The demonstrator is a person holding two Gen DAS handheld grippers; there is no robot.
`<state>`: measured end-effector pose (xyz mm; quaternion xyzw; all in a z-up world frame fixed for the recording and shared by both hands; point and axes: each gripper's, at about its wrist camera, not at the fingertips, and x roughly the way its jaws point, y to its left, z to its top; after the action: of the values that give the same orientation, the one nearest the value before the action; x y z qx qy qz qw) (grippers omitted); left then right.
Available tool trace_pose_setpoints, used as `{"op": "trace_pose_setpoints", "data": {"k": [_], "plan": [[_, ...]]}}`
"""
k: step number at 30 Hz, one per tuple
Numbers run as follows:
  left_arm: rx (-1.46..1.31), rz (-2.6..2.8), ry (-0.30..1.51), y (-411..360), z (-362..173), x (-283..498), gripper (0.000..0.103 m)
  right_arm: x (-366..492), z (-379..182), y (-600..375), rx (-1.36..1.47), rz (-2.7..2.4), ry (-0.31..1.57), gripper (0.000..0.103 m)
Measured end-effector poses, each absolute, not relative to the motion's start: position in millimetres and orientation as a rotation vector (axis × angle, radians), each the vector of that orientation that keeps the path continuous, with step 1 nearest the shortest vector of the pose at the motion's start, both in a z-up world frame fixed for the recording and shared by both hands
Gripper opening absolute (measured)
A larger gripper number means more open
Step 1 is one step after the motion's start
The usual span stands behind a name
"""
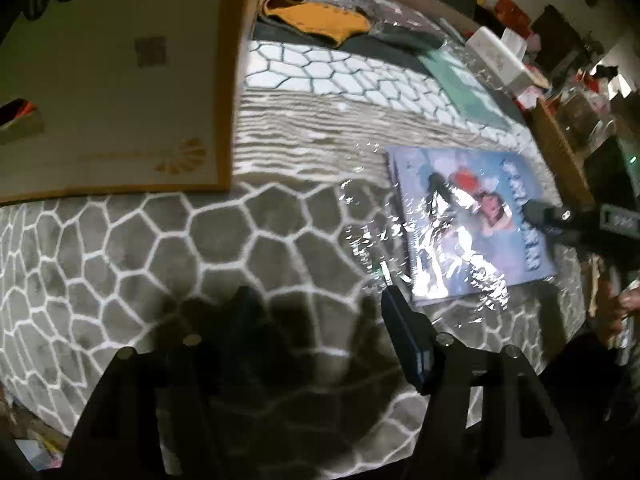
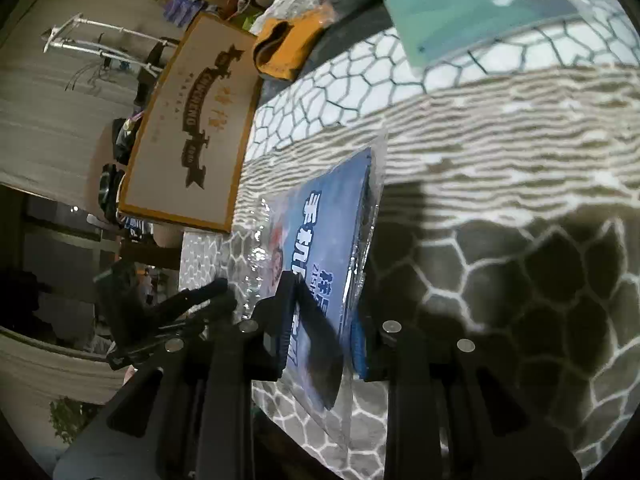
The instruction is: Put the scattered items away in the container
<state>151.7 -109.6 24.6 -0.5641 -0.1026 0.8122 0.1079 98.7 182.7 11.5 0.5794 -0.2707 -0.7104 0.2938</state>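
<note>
One book [image 2: 320, 232], plastic-wrapped, on patterned blanket [image 2: 520, 280], right of box [image 2: 192, 120] | right gripper [image 2: 320, 328] clenched on book's near edge | left gripper [image 1: 316, 320] spread, nothing between, left of book.

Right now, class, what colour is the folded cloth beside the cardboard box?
Mustard yellow folded cloth; right wrist view shows it best.

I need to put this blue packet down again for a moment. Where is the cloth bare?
Bare cloth lies between the cardboard box and the blue packet, under the left claw. The far edge is crowded: yellow garment, green packet.
</note>
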Motion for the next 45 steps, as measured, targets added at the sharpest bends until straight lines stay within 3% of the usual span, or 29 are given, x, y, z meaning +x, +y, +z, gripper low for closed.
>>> {"op": "trace_pose_setpoints", "data": {"k": [11, 14, 15, 16, 18, 29, 39, 42, 45], "plan": [[-1.667, 2.347, -0.303, -78.7, 24.7, 137.5, 0.069, 105.9, -9.0, 196.0, 1.522, -1.862, -0.803, 0.025], [-1.663, 2.324, -0.309, -71.0, 24.5, 131.7, 0.066, 105.9, -11.6, 195.6, 1.524, -1.859, -0.808, 0.025], [-1.667, 2.316, -0.303, -67.5, 24.0, 129.7, 0.051, 105.9, -12.1, 194.8, 1.526, -1.859, -0.807, 0.025], [-1.673, 2.307, -0.297, -63.7, 23.9, 128.0, 0.028, 105.9, -12.6, 194.4, 1.527, -1.858, -0.808, 0.026], [-1.679, 2.254, -0.365, -59.6, 22.2, 124.2, 0.01, 106.1, -12.7, 193.7, 1.524, -1.861, -0.807, 0.026], [-1.691, 2.284, -0.388, -52.7, 25.7, 124.8, 0.006, 106.0, -5.0, 191.3, 1.517, -1.886, -0.801, 0.024], [-1.596, 2.306, -0.352, -56.3, 63.7, 134.4, 0.004, 105.5, 47.3, 181.0, 1.45, -1.929, -0.691, 0.022], [-1.612, 2.287, -0.377, -61.5, 56.3, 134.8, 0.005, 105.8, 38.7, 183.7, 1.489, -1.91, -0.72, 0.021], [-1.684, 2.271, -0.46, -72.5, 37.1, 140.9, 0.013, 111.2, 12.0, 192.3, 1.567, -1.857, -0.85, 0.02]]}}
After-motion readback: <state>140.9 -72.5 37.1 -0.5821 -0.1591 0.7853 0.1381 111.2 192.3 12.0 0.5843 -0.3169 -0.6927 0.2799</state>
